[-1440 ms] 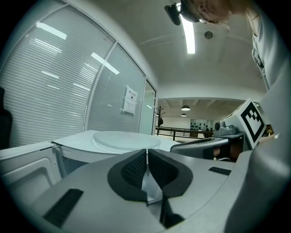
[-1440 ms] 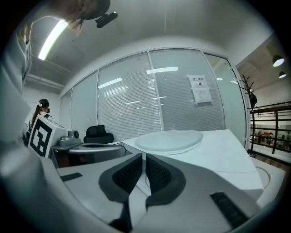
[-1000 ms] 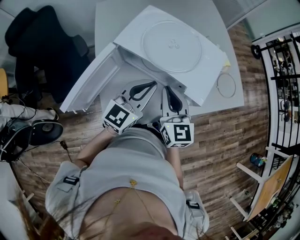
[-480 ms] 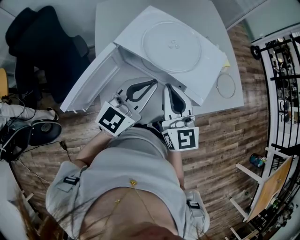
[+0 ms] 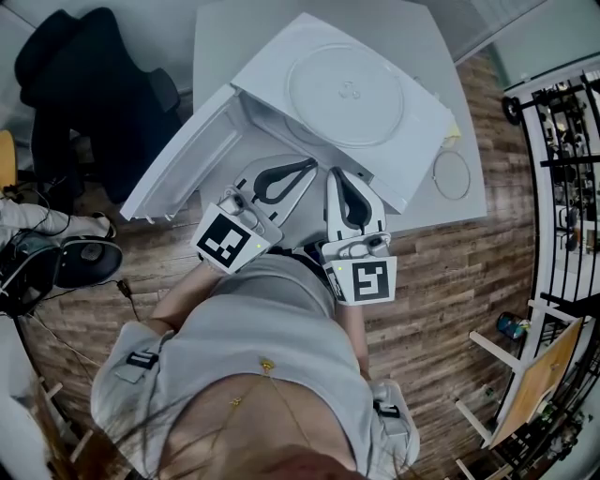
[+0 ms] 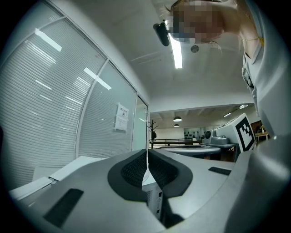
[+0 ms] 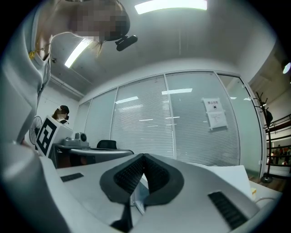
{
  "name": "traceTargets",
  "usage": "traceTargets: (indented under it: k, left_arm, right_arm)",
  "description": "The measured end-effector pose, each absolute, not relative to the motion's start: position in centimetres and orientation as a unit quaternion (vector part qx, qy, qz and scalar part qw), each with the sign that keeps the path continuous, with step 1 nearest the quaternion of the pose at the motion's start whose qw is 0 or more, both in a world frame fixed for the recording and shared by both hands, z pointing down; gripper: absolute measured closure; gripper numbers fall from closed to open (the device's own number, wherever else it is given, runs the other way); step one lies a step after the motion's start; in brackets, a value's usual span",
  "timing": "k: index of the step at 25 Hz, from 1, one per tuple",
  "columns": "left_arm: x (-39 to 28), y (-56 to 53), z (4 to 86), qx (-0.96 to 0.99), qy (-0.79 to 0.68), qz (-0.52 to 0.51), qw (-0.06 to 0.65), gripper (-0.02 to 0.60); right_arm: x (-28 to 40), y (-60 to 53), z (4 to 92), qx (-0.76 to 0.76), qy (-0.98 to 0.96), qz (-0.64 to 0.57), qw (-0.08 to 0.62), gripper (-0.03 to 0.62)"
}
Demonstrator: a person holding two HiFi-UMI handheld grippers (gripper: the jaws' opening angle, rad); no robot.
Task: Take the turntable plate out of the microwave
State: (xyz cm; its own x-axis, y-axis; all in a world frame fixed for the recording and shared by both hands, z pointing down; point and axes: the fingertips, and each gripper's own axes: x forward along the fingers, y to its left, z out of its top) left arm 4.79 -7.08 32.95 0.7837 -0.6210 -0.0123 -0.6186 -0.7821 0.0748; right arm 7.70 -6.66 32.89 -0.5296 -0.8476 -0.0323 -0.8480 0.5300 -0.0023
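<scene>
The clear glass turntable plate lies flat on top of the white microwave, whose door hangs open to the left. Both grippers hover level just in front of the oven's open mouth, side by side, touching nothing. My left gripper is shut with nothing between its pads, as the left gripper view confirms. My right gripper is also shut and empty, its black pads pressed together in the right gripper view. The oven's inside is hidden from the head view.
A thin roller ring lies on the grey table to the right of the microwave. A chair draped in black cloth stands at the left, a black rack at the right, and a dark round device lies on the wood floor.
Both grippers have risen a little in front of the microwave, and their marker cubes look slightly larger. The plate and the door have not moved.
</scene>
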Motion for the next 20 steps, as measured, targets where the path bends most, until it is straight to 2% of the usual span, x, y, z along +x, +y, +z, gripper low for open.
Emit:
traceTargets:
  k: [20]
  left_arm:
    - [5.06, -6.93, 33.79, 0.943, -0.331, -0.003, 0.029, 0.548]
  right_arm:
    - [7.82, -6.72, 33.73, -0.480, 0.877, -0.010, 0.003, 0.577]
